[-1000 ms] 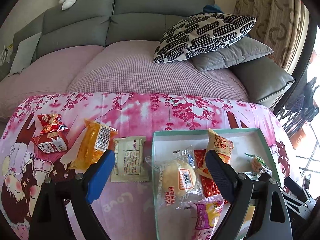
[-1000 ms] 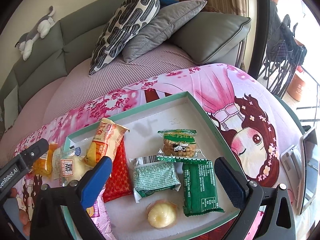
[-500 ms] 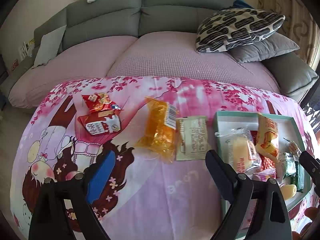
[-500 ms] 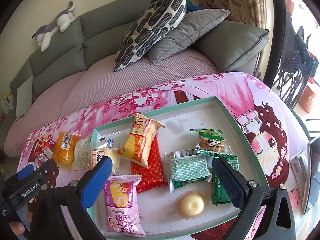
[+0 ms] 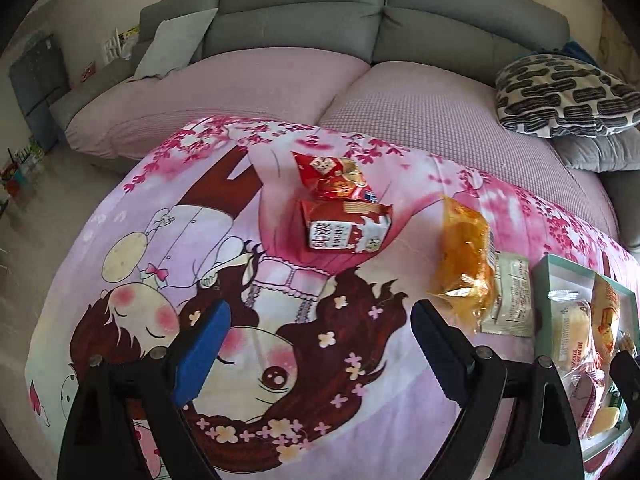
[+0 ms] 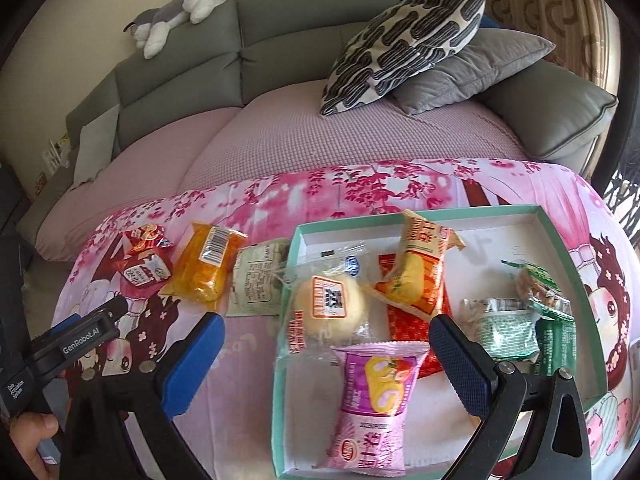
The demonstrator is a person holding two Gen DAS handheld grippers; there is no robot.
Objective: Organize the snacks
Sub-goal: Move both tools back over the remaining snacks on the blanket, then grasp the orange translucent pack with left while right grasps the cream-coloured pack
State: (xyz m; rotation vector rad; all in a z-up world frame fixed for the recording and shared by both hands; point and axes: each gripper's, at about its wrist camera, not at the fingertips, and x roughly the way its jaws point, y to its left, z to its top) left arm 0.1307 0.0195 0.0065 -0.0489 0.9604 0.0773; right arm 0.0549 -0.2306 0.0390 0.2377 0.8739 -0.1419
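A green-rimmed white box (image 6: 560, 240) on the pink cartoon cloth holds several snack packs, among them a round bun (image 6: 332, 304) and a pink roll pack (image 6: 372, 400). Left of the box lie a pale sachet (image 5: 512, 296), an orange pack (image 5: 466, 264) and two red packs (image 5: 344, 216). My left gripper (image 5: 320, 340) hovers open over bare cloth, below the red packs, with nothing between its fingers. My right gripper (image 6: 326, 360) stands open above the box's left part, over the bun and pink pack, holding nothing.
A grey sofa with a pink cover (image 5: 400, 92) runs behind the table, with a patterned pillow (image 6: 408, 44) and grey cushion at the right. A plush toy (image 6: 176, 12) lies on the sofa back. A hand (image 6: 28, 436) grips the left tool.
Both grippers have swung left across the table. The left one went from over the box's edge to the cloth below the red packs. The right one went from the green packs to the box's left part.
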